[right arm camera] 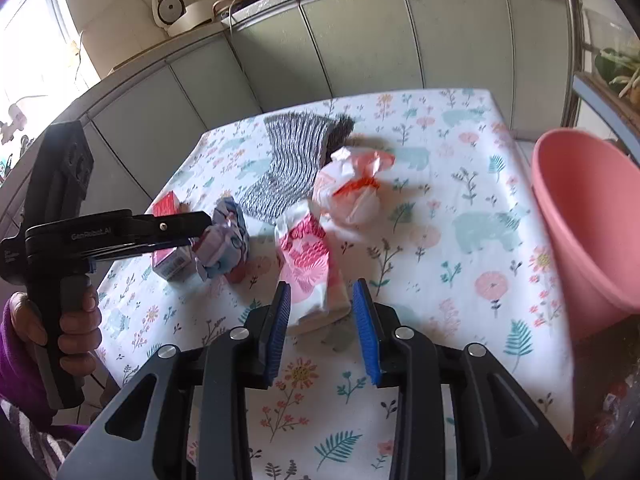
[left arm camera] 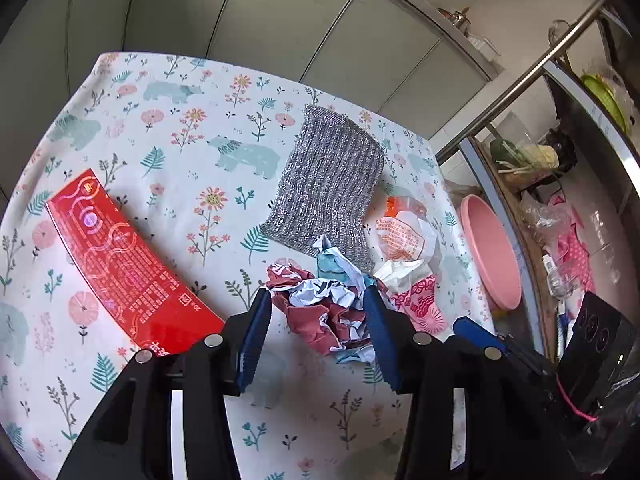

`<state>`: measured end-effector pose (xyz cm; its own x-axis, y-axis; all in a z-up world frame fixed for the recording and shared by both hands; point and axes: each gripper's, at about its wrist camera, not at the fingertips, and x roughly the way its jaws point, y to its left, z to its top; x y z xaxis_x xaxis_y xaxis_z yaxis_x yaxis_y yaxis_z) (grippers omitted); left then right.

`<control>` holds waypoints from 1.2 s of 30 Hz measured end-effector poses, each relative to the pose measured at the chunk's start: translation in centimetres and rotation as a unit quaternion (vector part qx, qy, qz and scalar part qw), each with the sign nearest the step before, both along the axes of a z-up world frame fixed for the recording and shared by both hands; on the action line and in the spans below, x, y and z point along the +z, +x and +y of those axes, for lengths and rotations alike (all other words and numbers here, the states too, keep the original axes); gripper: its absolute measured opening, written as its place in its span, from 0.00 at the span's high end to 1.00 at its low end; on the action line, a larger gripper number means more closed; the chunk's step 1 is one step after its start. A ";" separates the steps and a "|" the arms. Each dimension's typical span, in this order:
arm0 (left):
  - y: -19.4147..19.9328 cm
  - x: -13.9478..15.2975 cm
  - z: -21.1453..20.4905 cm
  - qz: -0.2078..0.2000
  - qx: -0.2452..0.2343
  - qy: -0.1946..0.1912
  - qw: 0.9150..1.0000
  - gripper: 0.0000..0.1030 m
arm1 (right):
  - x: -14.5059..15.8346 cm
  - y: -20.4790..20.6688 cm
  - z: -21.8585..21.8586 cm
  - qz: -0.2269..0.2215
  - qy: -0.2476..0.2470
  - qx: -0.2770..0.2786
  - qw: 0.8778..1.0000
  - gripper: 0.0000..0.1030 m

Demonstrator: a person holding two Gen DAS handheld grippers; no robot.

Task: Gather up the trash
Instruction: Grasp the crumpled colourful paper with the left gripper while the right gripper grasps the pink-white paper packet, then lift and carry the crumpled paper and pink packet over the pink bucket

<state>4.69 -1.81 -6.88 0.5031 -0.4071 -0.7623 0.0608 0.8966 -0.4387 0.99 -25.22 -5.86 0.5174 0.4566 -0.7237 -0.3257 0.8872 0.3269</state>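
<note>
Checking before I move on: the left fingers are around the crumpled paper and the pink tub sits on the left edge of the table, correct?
Not quite. The right wrist view shows the pink tub at the table's right edge, not the left. The rest holds: the left gripper has its fingers either side of the crumpled paper.

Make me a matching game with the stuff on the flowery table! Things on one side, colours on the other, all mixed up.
Things:
1. box
2. scrubbing cloth
3. basin
4. claw pads

Colours:
A. pink
B. blue
C. red
D. silver-grey

Pairs: 1-C, 2-D, 3-A, 4-B
</note>
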 end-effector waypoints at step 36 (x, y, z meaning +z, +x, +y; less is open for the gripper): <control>-3.0 3.4 -0.6 -0.104 -0.031 0.037 0.993 0.90 | 1.5 -2.2 -0.1 -0.053 0.019 0.020 0.998 0.89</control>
<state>1.70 -2.43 -3.51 0.6288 -0.3878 -0.6739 0.1985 0.9181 -0.3431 -1.18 -25.33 -4.33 0.5715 0.5050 -0.6468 -0.3955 0.8602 0.3220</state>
